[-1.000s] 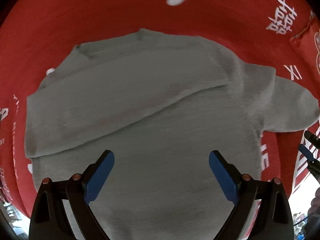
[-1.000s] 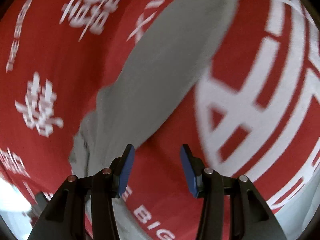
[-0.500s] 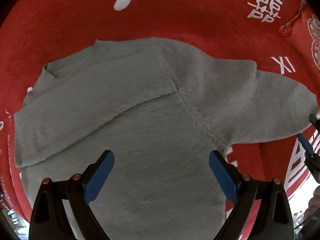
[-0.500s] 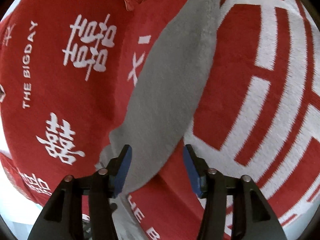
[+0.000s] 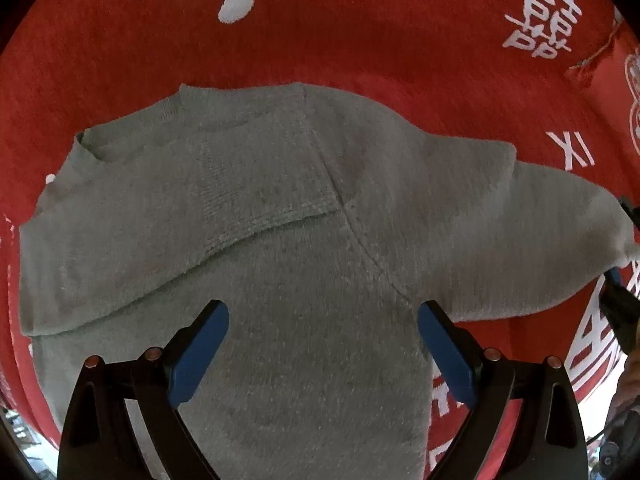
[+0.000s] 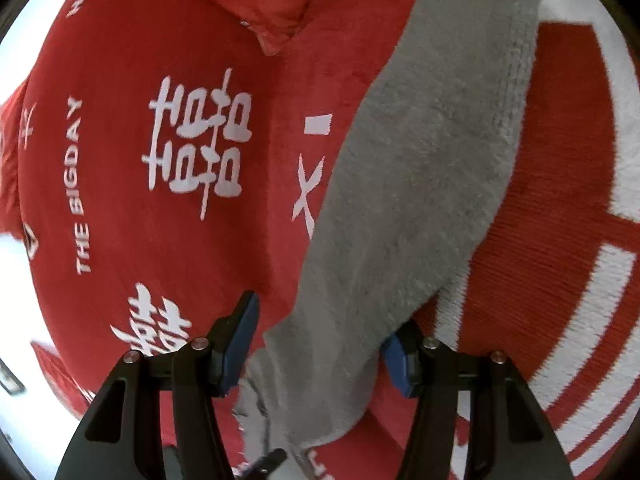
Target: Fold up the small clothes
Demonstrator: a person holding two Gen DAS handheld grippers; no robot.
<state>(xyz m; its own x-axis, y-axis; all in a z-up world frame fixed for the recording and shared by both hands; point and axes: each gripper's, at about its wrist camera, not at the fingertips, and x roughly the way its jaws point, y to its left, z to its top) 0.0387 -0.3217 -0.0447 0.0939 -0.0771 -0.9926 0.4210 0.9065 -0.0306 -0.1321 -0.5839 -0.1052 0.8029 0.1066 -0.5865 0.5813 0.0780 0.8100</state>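
Observation:
A grey knit sweater lies flat on a red blanket. Its left sleeve is folded across the chest; the other sleeve stretches out to the right. My left gripper hovers over the sweater's body, pointing down, open and holding nothing. In the right wrist view the end of the outstretched sleeve runs between the fingers of my right gripper. Its left pad stands a little apart from the cloth, so this gripper is open. The right gripper also shows at the sleeve end.
The red blanket carries white characters and the words "THE BIGDAY". A red cushion lies at the far side. The blanket's edge drops off at the lower right of the left wrist view and at the left of the right wrist view.
The right sleeve has been drawn out straighter to the right. My right gripper turned and came around the sleeve end, its jaws a little wider. The left gripper shifted across the sweater, staying open.

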